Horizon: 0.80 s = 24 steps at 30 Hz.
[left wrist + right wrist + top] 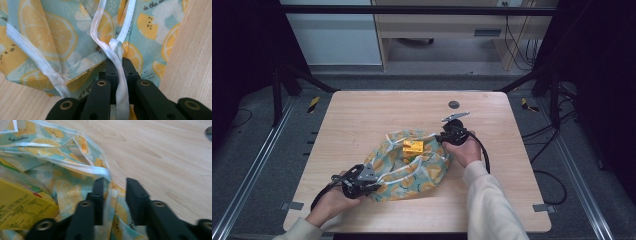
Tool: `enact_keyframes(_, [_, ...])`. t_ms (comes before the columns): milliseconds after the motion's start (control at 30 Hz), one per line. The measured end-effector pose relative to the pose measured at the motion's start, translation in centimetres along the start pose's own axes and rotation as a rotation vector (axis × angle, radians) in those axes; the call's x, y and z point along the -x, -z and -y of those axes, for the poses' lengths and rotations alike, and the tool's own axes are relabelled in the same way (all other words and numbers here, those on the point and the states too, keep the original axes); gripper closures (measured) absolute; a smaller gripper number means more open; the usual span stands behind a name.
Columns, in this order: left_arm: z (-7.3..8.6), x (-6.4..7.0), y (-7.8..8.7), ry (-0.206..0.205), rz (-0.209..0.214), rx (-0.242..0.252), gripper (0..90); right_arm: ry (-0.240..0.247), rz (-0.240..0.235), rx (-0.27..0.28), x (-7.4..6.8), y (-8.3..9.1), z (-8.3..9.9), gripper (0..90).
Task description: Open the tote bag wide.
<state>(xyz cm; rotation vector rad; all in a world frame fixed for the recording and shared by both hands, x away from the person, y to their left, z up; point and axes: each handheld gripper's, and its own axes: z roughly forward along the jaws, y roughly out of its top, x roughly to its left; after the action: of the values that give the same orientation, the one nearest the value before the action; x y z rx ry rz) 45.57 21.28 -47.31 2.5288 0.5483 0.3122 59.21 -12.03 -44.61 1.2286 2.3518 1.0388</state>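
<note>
Wooden table point(362, 115): lemon-print bag point(422, 175), left gripper point(117, 75) clamps drawstring point(100, 45), right gripper point(113, 192) parted.

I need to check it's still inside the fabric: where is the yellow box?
In the high view the yellow box sits in the open lemon-print bag mid-table, just left of the right hand-held gripper.

Both forearms enter from the near edge, in pale sleeves. Left hand point(332, 199) low at the near-left, wrapped around the left gripper point(371, 181), which points right and slightly away. Its jaws are closed together on a white strap point(121, 82). Right hand point(466, 150) reaches farther in, holding the right gripper point(438, 138) pointing left; jaws parted, a gap between them, fabric edge point(110, 202) lying in that gap.
</note>
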Motion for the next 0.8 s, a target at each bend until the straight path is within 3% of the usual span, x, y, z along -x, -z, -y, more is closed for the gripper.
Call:
enact_keyframes(133, [0.0,0.0,0.3,0.003,-0.006,0.022,79.4,0.009,0.030,0.021,-0.2,1.6,-0.4,43.1])
enact_keyframes(333, [-0.5,0.2,1.3,0.024,-0.028,0.083,55.0,0.015,0.039,0.083,-0.8,4.8,-0.5,26.9])
enact_keyframes(533, [-1.4,0.4,2.0,0.044,-0.056,0.135,34.9,0.040,0.036,0.107,-1.6,7.6,-0.2,22.9])
enact_keyframes(800, [-1.9,0.4,2.7,0.046,-0.056,0.145,27.3,0.075,0.035,0.112,-2.7,9.8,0.6,18.7])
